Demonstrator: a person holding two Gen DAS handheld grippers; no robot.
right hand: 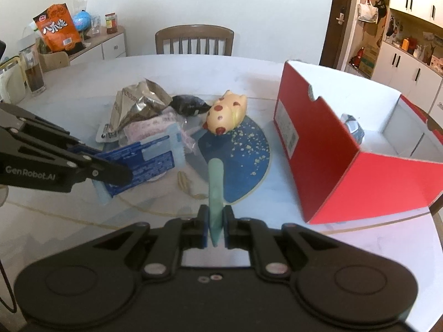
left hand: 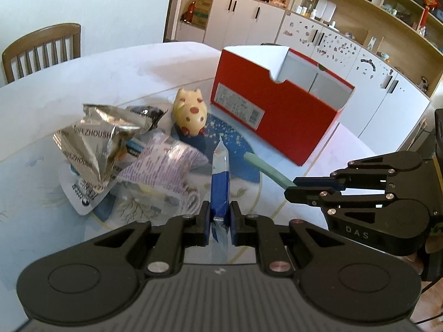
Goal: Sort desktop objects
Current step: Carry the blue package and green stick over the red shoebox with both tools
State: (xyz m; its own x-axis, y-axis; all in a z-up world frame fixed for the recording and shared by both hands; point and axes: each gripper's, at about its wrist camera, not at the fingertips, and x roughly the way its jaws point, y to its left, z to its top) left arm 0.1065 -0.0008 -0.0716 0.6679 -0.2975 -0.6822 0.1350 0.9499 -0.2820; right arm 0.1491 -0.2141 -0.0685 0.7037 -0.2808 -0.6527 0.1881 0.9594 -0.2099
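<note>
- Over the near edge of the bench point(right hand: 83, 83), both claws are loaded: the left claw point(left hand: 218, 218) is pressed onto a blue-and-white sachet point(left hand: 220, 182), which sticks out forward between its fingers, edge-on in its own view.
- The right claw point(right hand: 215, 225) is pinching the pale green handle point(right hand: 216, 182) of a dark blue fan point(right hand: 238, 155), whose speckled face lies flat around the middle of the bench.
- On the fan's far rim sits a yellow spotted pig toy point(right hand: 225, 112), so I reckon lifting the fan now could tip or drag the toy along.
- Toward the right edge stands the open red shoebox point(right hand: 332, 149), seemingly where sorted things go. One small bluish-grey packet point(right hand: 351, 127) already lies inside against its near wall; otherwise the white interior that shows is bare.
- Left of the fan a heap is untouched: a crumpled silver foil bag point(left hand: 94, 141), a pink-printed wrapper point(left hand: 163, 163), a dark wrapper point(right hand: 189, 105) behind them, and a white printed packet point(left hand: 83, 196) partly buried at the bottom.
- A short looped bit of tan cord point(right hand: 187, 184) lies loose near the fan handle.
- My reading: the sorting is barely begun — one item boxed, two in grasp but not yet delivered, and the toy, the cord and the whole wrapper pile left to go.
</note>
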